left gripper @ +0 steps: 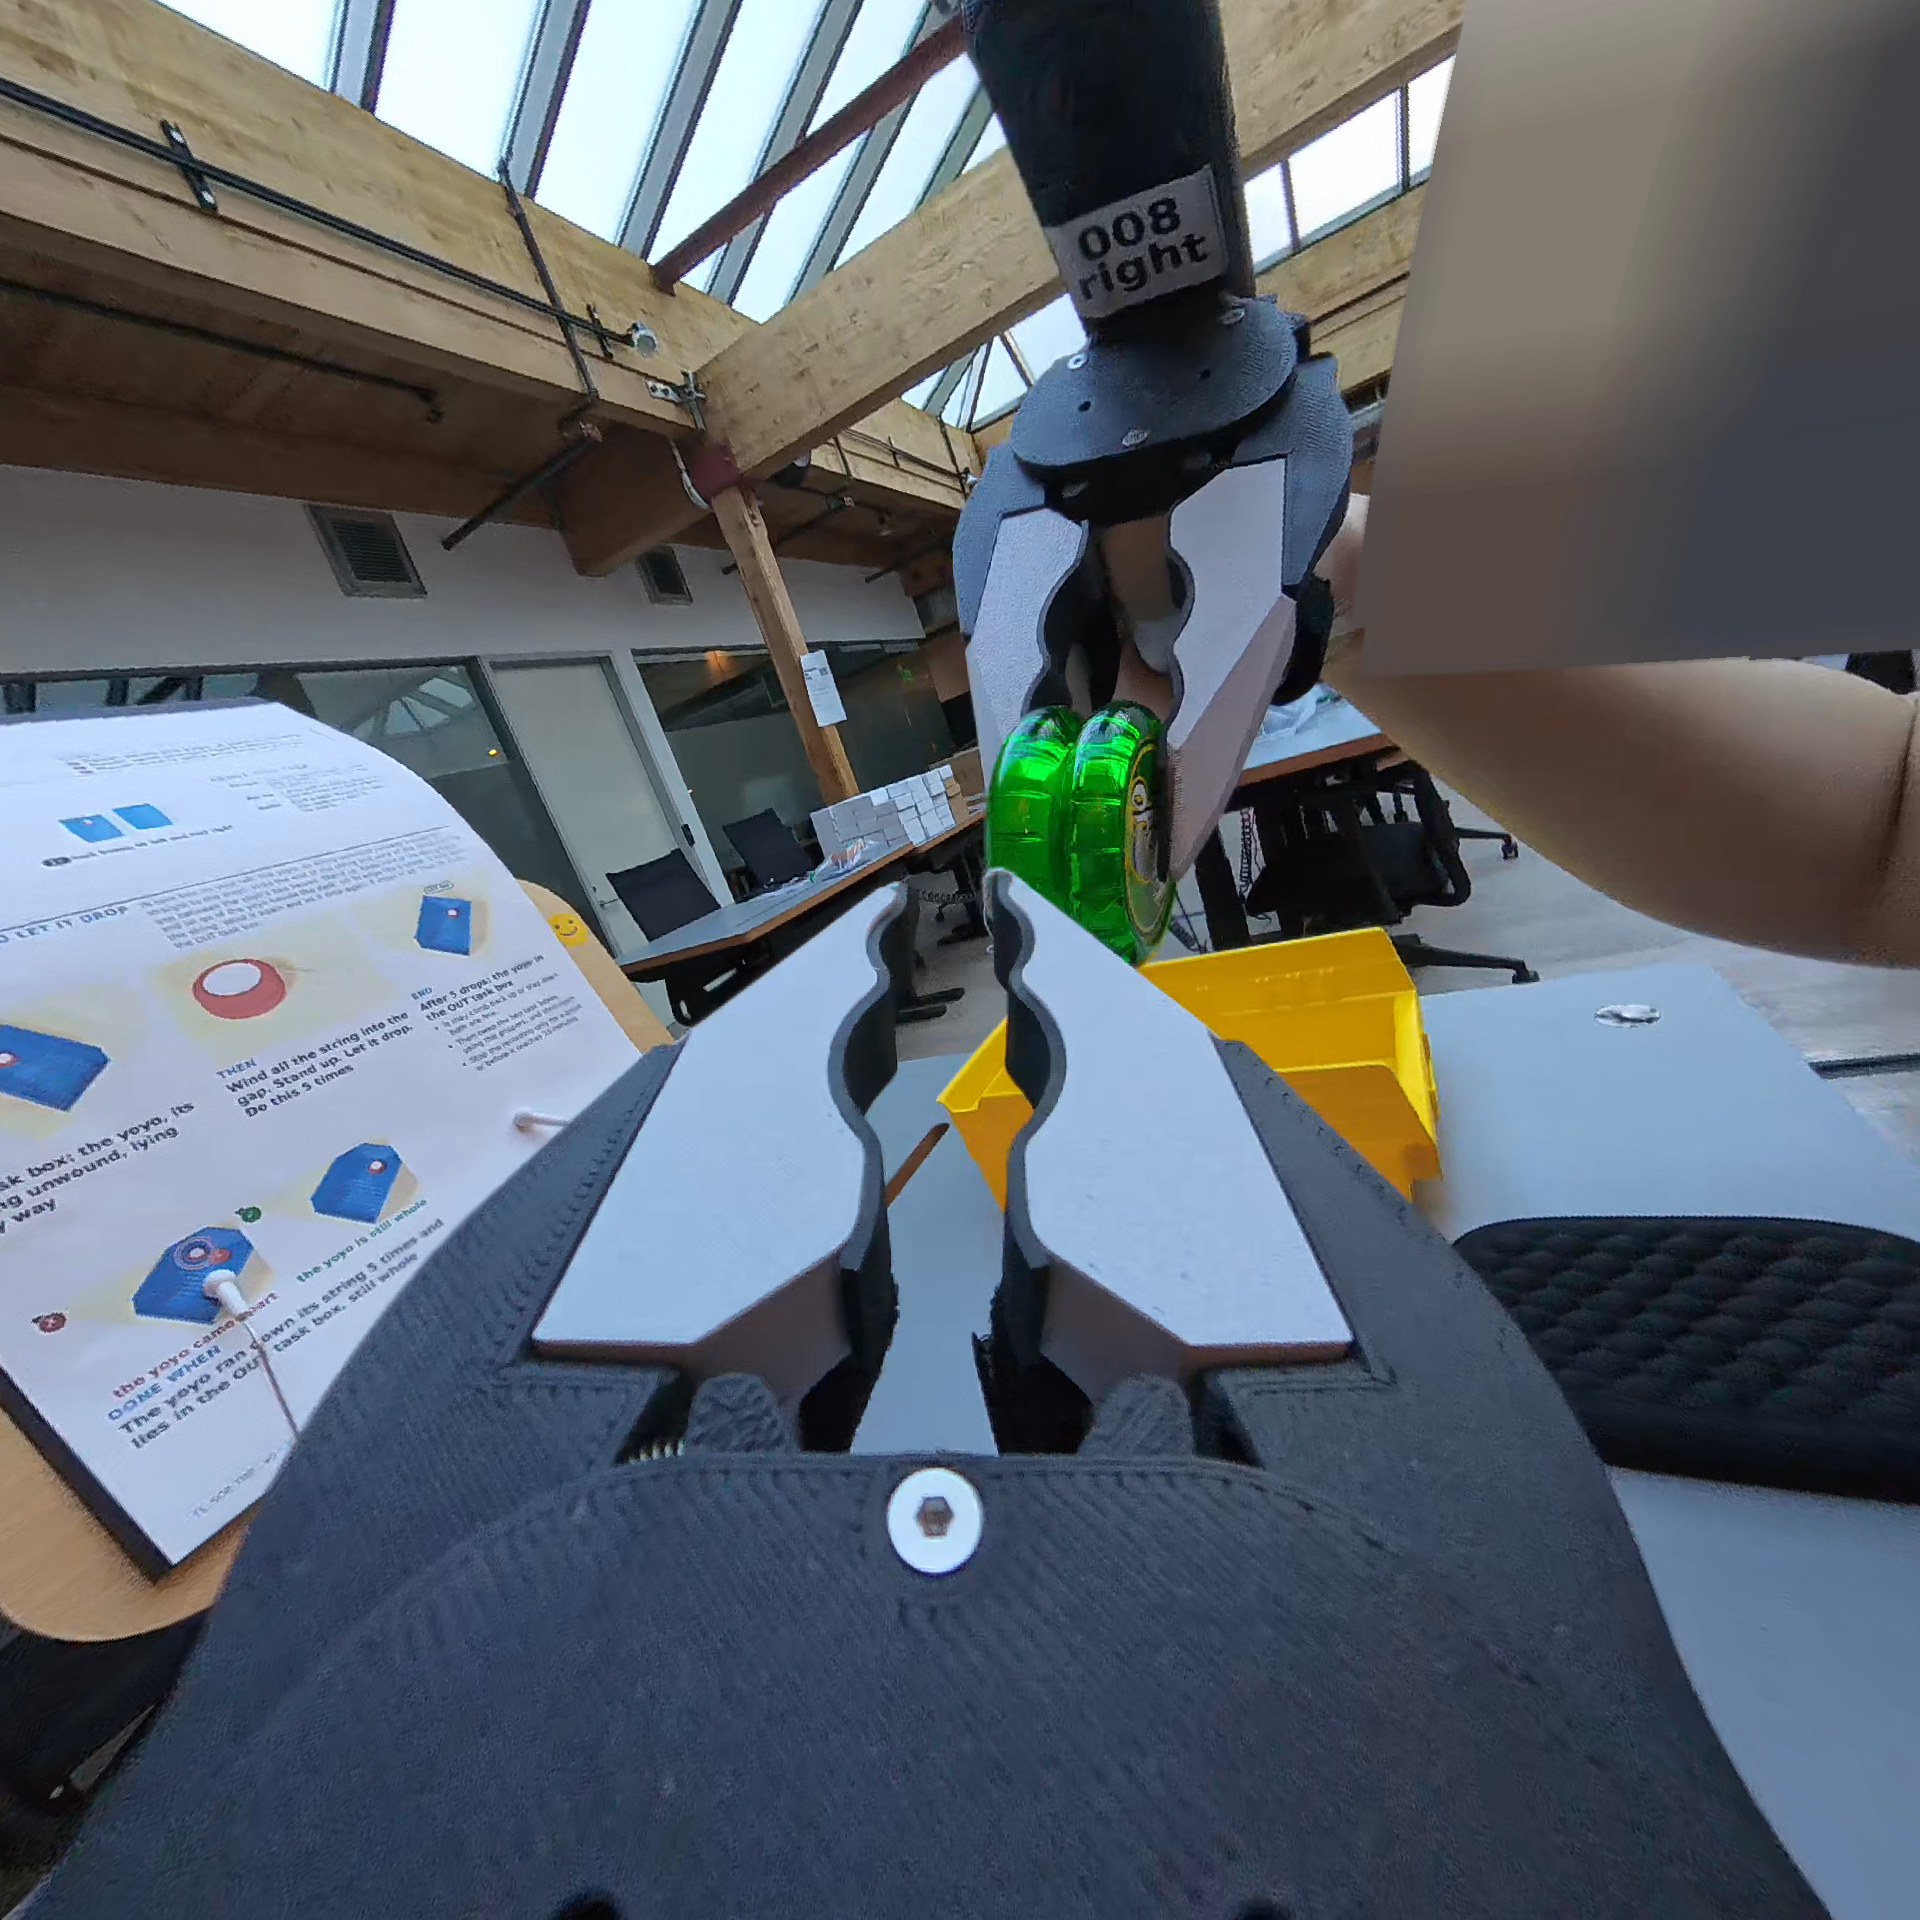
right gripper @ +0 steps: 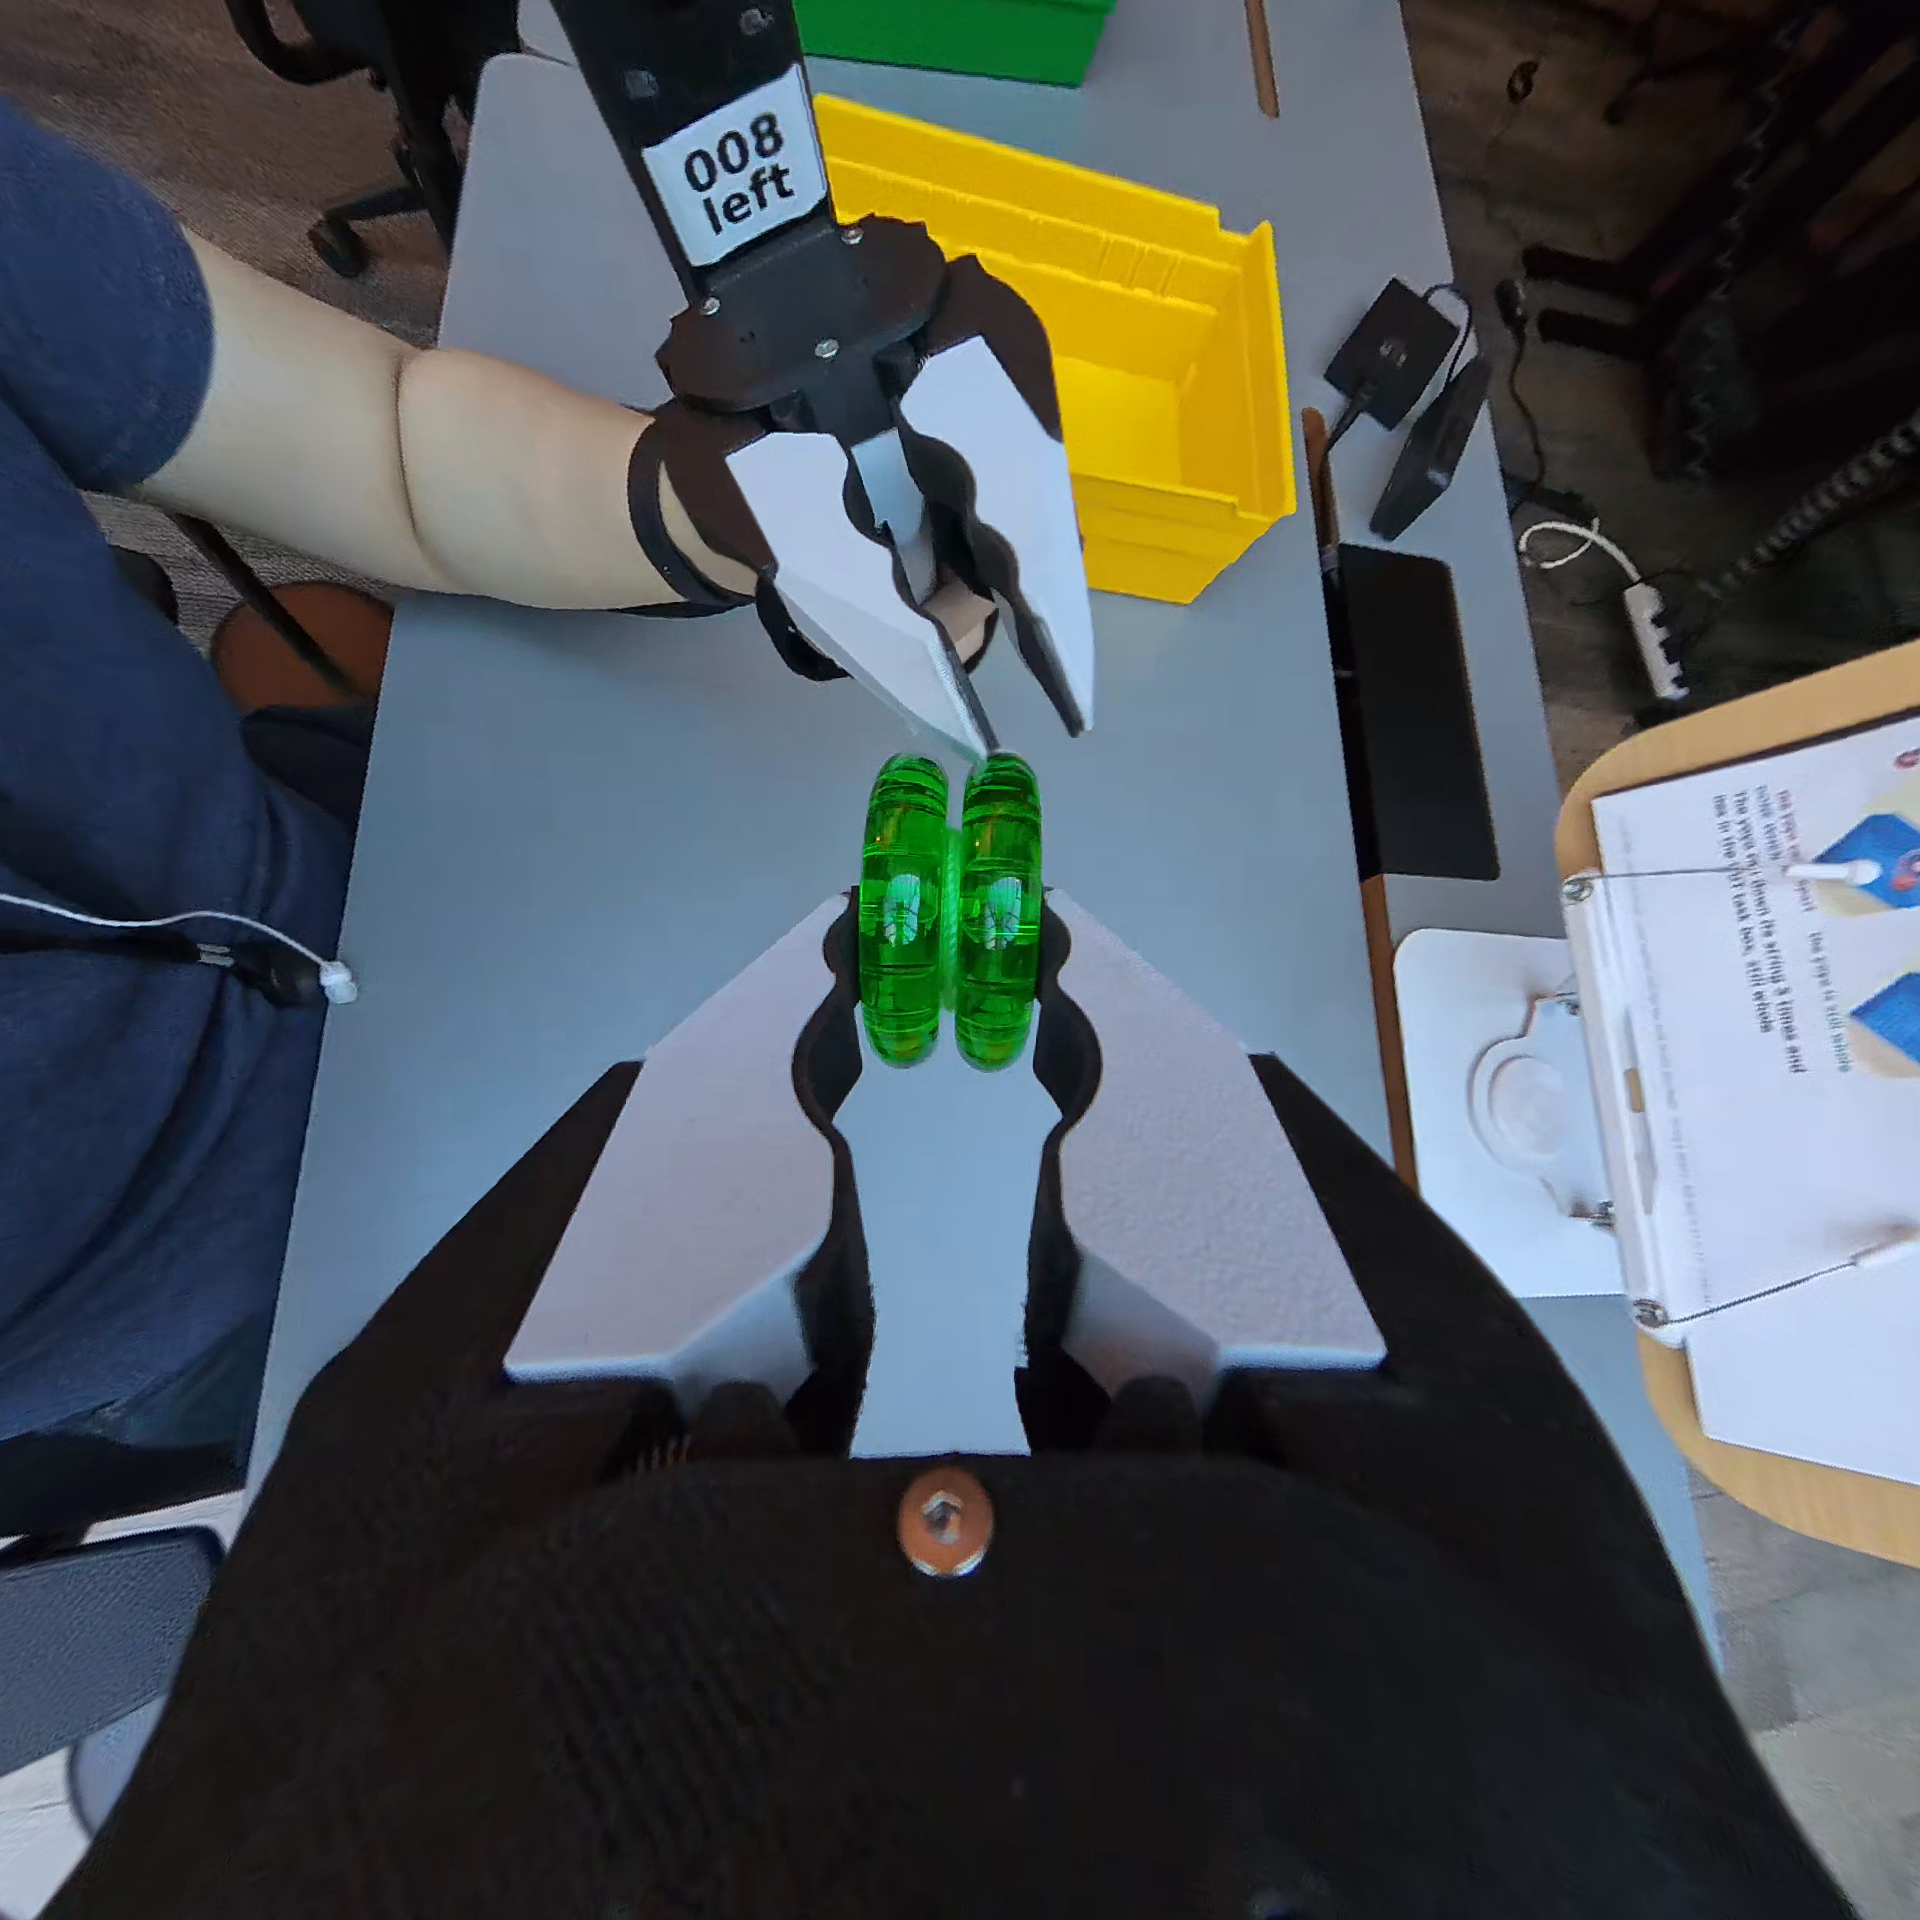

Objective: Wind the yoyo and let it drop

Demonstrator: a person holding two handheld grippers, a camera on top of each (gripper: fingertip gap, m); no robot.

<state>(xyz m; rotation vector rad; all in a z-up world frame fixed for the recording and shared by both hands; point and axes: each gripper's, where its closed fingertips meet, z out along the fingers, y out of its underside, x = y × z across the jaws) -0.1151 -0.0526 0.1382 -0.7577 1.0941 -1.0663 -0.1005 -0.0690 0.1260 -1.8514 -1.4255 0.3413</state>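
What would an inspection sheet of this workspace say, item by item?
Surface: grey table, mostly bare.
Job's things: green yoyo clamped in the right gripper above the table.
Clutter: yellow bin, green bin, instruction sheet on a clipboard.
Grippers: left gripper slightly open, one fingertip at the yoyo's rim.
Cables: black adapter with lead; power strip on the floor.
Surroundings: desks, office chairs, timber beams, skylights.

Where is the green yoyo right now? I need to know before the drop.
The green yoyo is clamped between the right gripper's fingertips, above the grey table. The left gripper's tips sit at its far edge, the yellow bin beyond.
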